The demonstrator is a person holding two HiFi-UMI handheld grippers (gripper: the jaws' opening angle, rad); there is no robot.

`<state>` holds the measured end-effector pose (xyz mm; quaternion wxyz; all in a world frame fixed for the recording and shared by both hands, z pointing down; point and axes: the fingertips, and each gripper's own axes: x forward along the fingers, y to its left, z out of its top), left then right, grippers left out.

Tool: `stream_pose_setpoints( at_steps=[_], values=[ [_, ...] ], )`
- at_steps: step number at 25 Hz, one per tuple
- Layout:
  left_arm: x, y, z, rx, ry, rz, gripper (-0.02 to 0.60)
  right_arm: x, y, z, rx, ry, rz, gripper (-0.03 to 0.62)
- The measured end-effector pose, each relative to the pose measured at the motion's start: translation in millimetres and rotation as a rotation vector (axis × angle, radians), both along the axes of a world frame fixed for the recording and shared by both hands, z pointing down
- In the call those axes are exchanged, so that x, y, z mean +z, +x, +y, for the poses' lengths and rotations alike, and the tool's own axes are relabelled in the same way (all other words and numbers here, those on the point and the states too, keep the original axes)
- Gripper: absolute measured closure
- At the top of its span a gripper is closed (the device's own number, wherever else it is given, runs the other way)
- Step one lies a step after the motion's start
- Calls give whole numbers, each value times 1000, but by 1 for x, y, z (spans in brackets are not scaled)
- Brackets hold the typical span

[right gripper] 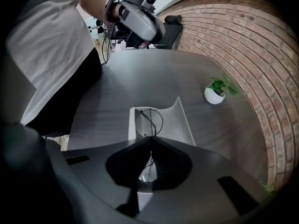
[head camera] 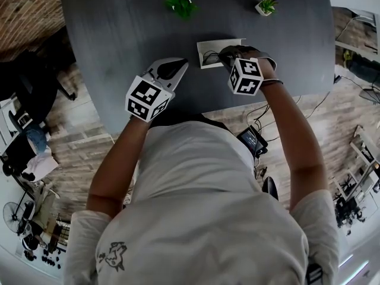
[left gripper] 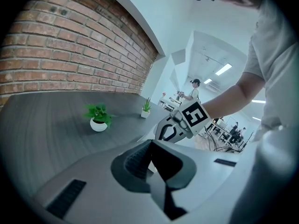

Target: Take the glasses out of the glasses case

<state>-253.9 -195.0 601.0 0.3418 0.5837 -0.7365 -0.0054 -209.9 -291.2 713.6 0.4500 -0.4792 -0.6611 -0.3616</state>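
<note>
While clenching right tool (right gripper: 150,152) on wire glasses (right gripper: 148,122) in case (right gripper: 182,125) toward counter's (right gripper: 117,87) near edge, risks losing thin frame or dragging unheld case along.

Dark table (head camera: 107,52), open white glasses case (head camera: 206,45), leafy potted plant (head camera: 180,2), smaller potted plant (head camera: 266,6)

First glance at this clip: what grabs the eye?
The right gripper is shut on the thin wire glasses lying in the open white case near the front edge of the dark table. The left gripper hovers shut and empty to its left. Two small potted plants stand at the far side.
</note>
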Motion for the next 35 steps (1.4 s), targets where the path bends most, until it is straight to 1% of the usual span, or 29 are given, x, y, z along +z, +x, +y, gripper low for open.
stream_pose_setpoints(
  at_steps=[6,10,18,21,29,35],
  values=[
    [-14,4,0,-26,33,2,571,-19,-5,-4,-13,30,-62,585],
    [-25,12,0,-27,42,-22,571,-34,-5,-7,-7,43,-112,585],
    [-52,30,-1,-36,63,-81,571,-67,13,-11,40,34,-211,585],
    [-62,40,-3,-31,71,-104,571,-80,20,-15,89,10,-239,585],
    [-83,70,-5,-10,87,-151,571,-114,43,-21,264,-99,-307,584],
    [-102,94,-7,-6,96,-192,571,-144,71,-23,395,-188,-363,583]
  ],
)
